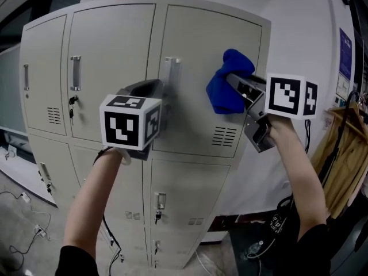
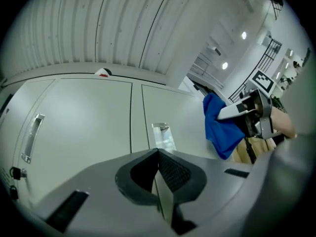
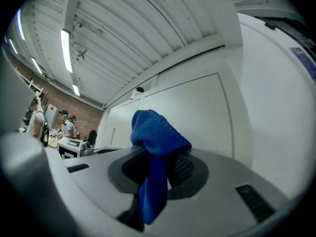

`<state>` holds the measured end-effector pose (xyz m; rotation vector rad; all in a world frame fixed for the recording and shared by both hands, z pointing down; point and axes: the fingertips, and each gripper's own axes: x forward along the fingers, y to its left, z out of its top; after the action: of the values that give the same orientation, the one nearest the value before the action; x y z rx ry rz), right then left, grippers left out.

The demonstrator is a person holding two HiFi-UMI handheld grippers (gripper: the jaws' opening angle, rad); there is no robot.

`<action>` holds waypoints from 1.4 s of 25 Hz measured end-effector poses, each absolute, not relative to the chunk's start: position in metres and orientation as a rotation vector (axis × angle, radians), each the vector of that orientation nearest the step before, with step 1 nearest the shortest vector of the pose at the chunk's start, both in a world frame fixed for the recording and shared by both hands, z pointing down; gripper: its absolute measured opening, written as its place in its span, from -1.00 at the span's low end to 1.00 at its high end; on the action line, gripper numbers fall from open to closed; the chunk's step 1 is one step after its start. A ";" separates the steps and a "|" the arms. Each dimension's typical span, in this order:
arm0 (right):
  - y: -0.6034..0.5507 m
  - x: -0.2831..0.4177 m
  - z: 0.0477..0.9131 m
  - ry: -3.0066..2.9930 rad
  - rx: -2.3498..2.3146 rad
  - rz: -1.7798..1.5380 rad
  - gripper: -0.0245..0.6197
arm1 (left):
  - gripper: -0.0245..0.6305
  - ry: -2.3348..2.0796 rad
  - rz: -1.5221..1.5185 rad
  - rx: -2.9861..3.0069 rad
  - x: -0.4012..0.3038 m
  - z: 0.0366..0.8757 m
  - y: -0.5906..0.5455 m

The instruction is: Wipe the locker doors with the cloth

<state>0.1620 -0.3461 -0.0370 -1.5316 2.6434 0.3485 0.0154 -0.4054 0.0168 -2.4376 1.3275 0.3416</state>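
lockers (image 1: 190, 188) of pale grey metal fill the head view, two rows of doors one above the other. the right gripper (image 1: 234, 80) is held up in front of the upper right door (image 1: 201, 45). its jaws are clamped on a blue cloth (image 1: 225, 94), which bunches over the jaw tips and hangs down over the door's right half, above the vent slots (image 1: 224, 135). whether the cloth presses on the metal or sits just off it cannot be told from here. the left gripper (image 1: 145, 88) is held up near the seam between the middle and right upper doors, just left of the right door's upright handle (image 1: 171, 71). its marker cube (image 1: 130, 123) faces the camera. beige garments (image 1: 345, 148) hang at the far right, and cables (image 1: 23, 198) lie on the floor at the left.

in the left gripper view the two jaws meet tip to tip with nothing between them. beyond them stands the handle, and to the right the cloth hangs from the other gripper, close to the door face. a small red and white object (image 2: 102, 73) sits on top of the lockers.

in the right gripper view the jaws are closed on the cloth. a rounded wad stands up above the tips and a tail runs down between the jaws. the door lies right behind it. at the far left, people (image 3: 65, 125) stand near a brick wall (image 3: 69, 106), under ceiling lights (image 3: 65, 48).
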 end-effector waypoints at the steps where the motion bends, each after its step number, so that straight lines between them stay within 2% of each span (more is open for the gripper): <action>1: -0.348 0.148 -0.034 2.674 -1.506 0.354 -0.67 | -0.90 1.340 0.333 -2.429 0.008 0.020 -0.404; 7: -0.378 0.085 -0.005 2.790 -1.449 0.353 -0.67 | -0.90 1.423 0.330 -2.434 -0.035 0.043 -0.398; 16: -0.404 0.064 0.012 2.807 -1.476 0.548 -0.67 | -0.90 1.526 0.283 -2.435 -0.066 0.076 -0.417; 25: -0.400 0.090 0.012 2.786 -1.538 0.543 -0.67 | -0.90 1.434 0.289 -2.451 -0.041 0.070 -0.409; 35: -0.386 0.169 0.014 2.665 -1.710 0.505 -0.67 | -0.90 1.308 0.300 -2.512 0.000 0.074 -0.398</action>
<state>0.1691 -0.3863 0.0137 -1.7104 2.6654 0.5045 0.0002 -0.3979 0.0743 -2.5116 1.3084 0.2997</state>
